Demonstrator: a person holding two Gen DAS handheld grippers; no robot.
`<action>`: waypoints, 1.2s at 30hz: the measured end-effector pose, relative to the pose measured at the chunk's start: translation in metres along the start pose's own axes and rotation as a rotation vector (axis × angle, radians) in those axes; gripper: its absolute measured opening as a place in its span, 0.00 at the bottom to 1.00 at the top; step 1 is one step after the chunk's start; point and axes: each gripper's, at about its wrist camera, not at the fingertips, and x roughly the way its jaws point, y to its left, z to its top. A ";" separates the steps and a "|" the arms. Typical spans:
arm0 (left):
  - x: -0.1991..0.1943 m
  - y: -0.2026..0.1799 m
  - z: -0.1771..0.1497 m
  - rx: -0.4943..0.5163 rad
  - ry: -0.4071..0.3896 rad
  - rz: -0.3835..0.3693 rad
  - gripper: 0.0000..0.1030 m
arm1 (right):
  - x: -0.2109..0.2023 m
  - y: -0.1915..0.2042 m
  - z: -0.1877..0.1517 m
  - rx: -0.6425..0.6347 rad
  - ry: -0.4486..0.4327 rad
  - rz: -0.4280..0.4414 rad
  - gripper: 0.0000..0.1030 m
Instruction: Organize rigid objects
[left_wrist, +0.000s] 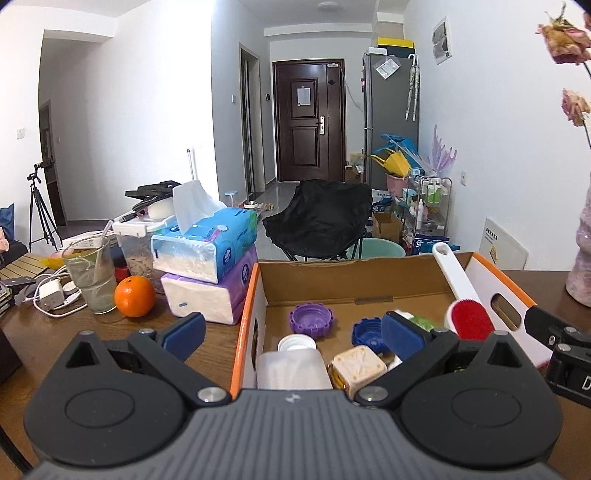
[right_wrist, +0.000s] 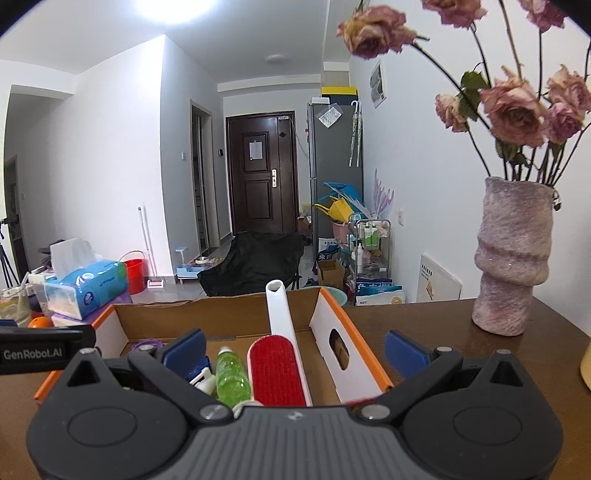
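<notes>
Both grippers hang spread wide and empty at the near edge of the cardboard box (left_wrist: 373, 280). Just ahead of the left gripper (left_wrist: 291, 332) lie a white jar (left_wrist: 293, 363), a cream block (left_wrist: 356, 363) and two caps, probably dropped in loose. Beyond the right gripper (right_wrist: 295, 347), the lint brush (right_wrist: 277, 373) leans on the far wall, too long to lie flat.

Inside your cardboard box (left_wrist: 354, 275), the purple cap (left_wrist: 311, 319) lies open side up toward the far wall. Just nearer you in the box sits the blue cap (left_wrist: 365, 330), partly hidden. Against the box's near wall you see the white bottle (left_wrist: 293, 363) on its side and a cream cube (left_wrist: 357, 363) beside it. The lint brush (right_wrist: 276, 369) leans its white handle on the box's far rim, with the green bottle (right_wrist: 231, 374) lying alongside it.
</notes>
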 end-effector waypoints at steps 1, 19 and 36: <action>-0.006 0.000 -0.001 0.003 -0.001 -0.003 1.00 | -0.006 0.000 0.000 0.000 0.000 0.000 1.00; -0.141 0.013 -0.040 0.003 -0.018 -0.084 1.00 | -0.163 -0.009 -0.022 0.018 -0.057 -0.032 1.00; -0.302 0.036 -0.112 0.033 -0.039 -0.125 1.00 | -0.345 -0.026 -0.073 0.017 -0.112 -0.046 1.00</action>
